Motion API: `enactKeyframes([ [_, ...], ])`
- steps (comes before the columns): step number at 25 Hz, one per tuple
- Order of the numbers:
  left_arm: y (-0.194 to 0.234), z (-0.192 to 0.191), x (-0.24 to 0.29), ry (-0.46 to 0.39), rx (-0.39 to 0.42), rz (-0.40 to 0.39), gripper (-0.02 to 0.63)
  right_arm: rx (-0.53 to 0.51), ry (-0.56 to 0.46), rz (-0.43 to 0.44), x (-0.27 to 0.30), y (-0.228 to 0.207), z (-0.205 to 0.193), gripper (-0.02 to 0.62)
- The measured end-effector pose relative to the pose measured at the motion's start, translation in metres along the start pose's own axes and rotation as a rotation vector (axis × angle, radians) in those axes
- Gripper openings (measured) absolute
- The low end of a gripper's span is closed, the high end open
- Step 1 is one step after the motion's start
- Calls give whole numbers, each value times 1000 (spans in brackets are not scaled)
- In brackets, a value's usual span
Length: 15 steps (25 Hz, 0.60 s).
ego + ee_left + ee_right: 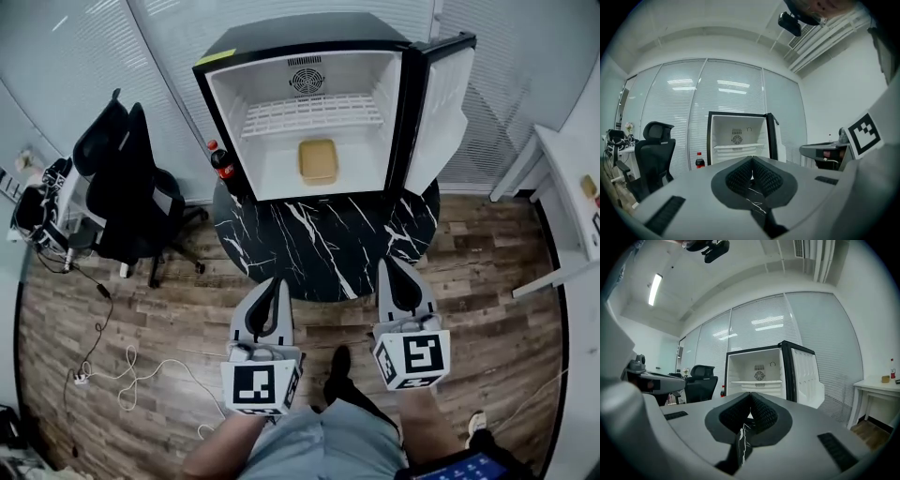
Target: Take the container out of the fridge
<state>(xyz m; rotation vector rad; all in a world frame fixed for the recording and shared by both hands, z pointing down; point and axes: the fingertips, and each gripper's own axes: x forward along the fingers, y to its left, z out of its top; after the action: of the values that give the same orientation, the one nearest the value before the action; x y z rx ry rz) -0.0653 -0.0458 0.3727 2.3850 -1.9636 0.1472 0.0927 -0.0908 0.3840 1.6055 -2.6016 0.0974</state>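
Observation:
A small fridge stands on a round black marble table with its door swung open to the right. A flat yellow container lies on the fridge floor, below a white wire shelf. My left gripper and right gripper hover side by side at the table's near edge, pointing at the fridge. Both are shut with nothing between the pads. In the left gripper view the fridge shows beyond the left gripper; in the right gripper view the fridge stands past the right gripper. The jaws hide the container there.
A cola bottle stands on the table to the left of the fridge. A black office chair and a cluttered desk are at the left, with cables on the wood floor. A white desk lines the right wall.

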Motion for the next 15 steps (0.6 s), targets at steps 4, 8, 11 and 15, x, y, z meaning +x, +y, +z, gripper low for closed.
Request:
enactKeyframes([
  [4,4,23,42,-31,18,25,18,-7,-33,30,44,-21,26,14],
  [8,9,43,73,-65,3,41,18,-29,-73,48,73,-39,51,14],
  [11,12,47,88,-65,-8,52,17,-31,-95,46,88,-52,62,14],
  [15,23,44,102,-50,-12,71,18,-20,-105,33,109,-61,65,14],
])
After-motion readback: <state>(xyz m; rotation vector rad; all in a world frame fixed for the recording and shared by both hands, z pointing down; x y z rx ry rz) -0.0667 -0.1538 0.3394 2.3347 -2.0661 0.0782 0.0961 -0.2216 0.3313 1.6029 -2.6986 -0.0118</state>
